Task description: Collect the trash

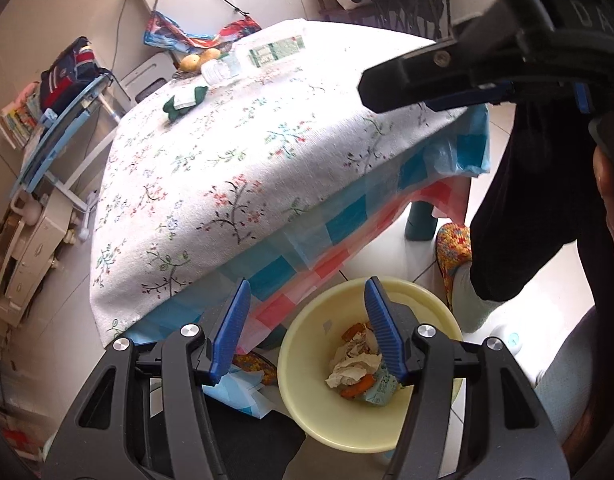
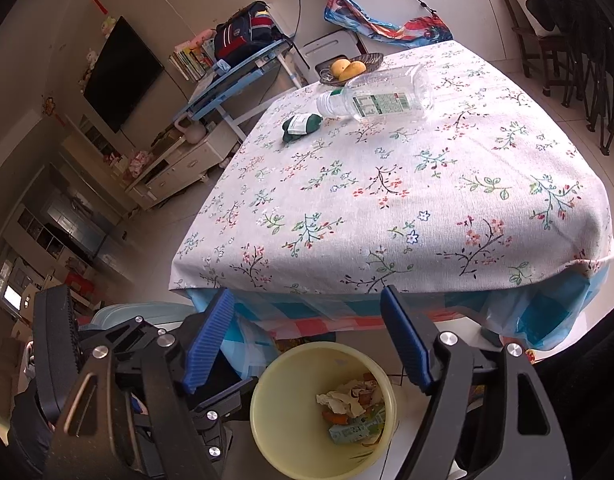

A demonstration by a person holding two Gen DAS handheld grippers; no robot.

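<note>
Both claws are held apart and empty: the left gripper (image 1: pixel 307 328) hangs over the yellow bin (image 1: pixel 307 408), the right gripper (image 2: pixel 307 340) over the same bin (image 2: pixel 267 432), in which crumpled paper (image 1: pixel 353 364) and scraps already lie. A drop appears to be finished. Next, a reach back over the table edge is called for, towards the green wrapper (image 2: pixel 301 125) and the clear bottle (image 2: pixel 377 98) lying well apart from the bin. Between them the floral cloth (image 2: pixel 387 200) is bare, so open room is offered; the hanging plastic skirt (image 2: pixel 307 316) is to be cleared.

glossy plastic bin (image 2: pixel 267 432), woven cloth tablecloth (image 2: pixel 387 200), ribbed fingers (image 1: pixel 387 340).
</note>
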